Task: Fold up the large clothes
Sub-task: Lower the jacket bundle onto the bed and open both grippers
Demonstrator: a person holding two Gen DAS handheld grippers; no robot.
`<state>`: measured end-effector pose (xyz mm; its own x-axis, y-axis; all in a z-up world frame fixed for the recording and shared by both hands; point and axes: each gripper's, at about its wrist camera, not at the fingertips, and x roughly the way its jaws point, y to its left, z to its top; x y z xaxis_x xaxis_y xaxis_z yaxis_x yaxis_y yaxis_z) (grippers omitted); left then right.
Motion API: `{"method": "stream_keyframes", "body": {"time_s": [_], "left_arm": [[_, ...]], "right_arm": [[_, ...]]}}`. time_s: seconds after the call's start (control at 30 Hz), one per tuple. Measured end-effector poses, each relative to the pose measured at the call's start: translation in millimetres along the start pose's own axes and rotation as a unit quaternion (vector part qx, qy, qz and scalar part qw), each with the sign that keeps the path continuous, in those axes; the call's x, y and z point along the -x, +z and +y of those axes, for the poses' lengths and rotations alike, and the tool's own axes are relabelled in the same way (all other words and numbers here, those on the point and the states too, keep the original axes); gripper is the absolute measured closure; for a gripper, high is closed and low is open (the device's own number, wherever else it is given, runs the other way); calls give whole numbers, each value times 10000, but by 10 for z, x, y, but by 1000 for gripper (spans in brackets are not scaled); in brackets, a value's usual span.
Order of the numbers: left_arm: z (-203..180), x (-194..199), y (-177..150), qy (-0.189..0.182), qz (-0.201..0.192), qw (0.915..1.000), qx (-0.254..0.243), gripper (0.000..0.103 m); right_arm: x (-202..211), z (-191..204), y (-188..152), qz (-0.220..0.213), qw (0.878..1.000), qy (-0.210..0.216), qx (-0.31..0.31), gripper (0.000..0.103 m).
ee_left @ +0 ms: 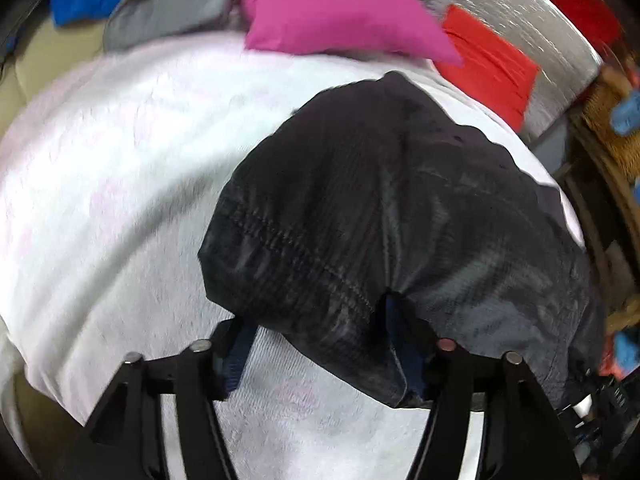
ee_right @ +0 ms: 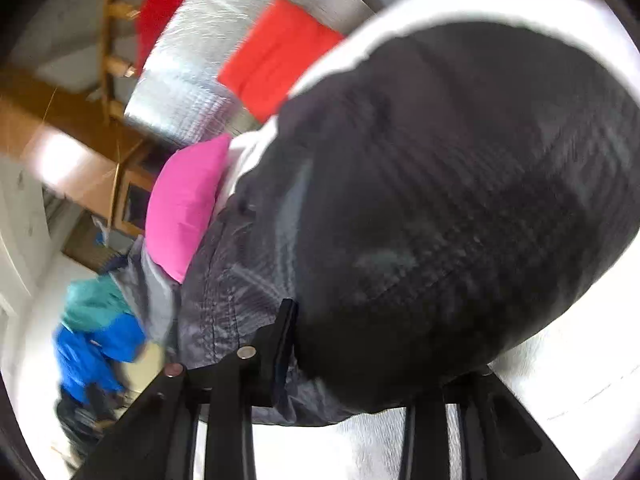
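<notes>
Left wrist view: left claw stands apart over white bedding, the black garment bunched across its right finger, not pinched. Right wrist view: right claw partly closed with the black garment between its fingers; grip cannot be confirmed. Pink pillow lies beyond.

We're seeing the black garment looking like thin ripstop synthetic with a slight sheen and stitched seams. The white cover is reading as soft, matt, nubby cloth. The silver sheet is showing as quilted, reflective foil. The gripper fingers are looking like matt black plastic with small metal pins.
</notes>
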<state>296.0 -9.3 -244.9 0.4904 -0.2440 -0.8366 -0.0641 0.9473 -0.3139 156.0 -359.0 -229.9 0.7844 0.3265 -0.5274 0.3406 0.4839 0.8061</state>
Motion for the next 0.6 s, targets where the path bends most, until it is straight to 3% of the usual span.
{"method": "stream_keyframes", "body": {"time_s": [0.03, 0.07, 0.13, 0.27, 0.37, 0.43, 0.5, 0.6], "left_arm": [[47, 5, 22, -91, 52, 9999, 124, 32], [83, 3, 35, -140, 98, 9997, 181, 31], [176, 16, 52, -231, 202, 9990, 321, 25], [325, 76, 50, -415, 218, 9978, 468, 25], [358, 139, 45, -337, 69, 9986, 409, 25], [271, 152, 30, -118, -36, 9998, 176, 25], [180, 193, -8, 183, -199, 9995, -162, 25], [-26, 176, -51, 587, -415, 9945, -758, 25]], "right_arm": [[51, -32, 25, -50, 9999, -57, -71, 41], [112, -69, 43, -167, 9997, -76, -128, 36], [236, -181, 85, -307, 9990, -76, -321, 35], [573, -547, 195, -684, 9925, -69, -1007, 29], [837, -789, 298, -1182, 9833, -235, -1362, 28], [857, -830, 361, -1289, 9819, -296, -1353, 28], [801, -772, 419, -1194, 9864, -467, -1026, 31], [753, -571, 416, -1265, 9864, -989, -358, 46]]}}
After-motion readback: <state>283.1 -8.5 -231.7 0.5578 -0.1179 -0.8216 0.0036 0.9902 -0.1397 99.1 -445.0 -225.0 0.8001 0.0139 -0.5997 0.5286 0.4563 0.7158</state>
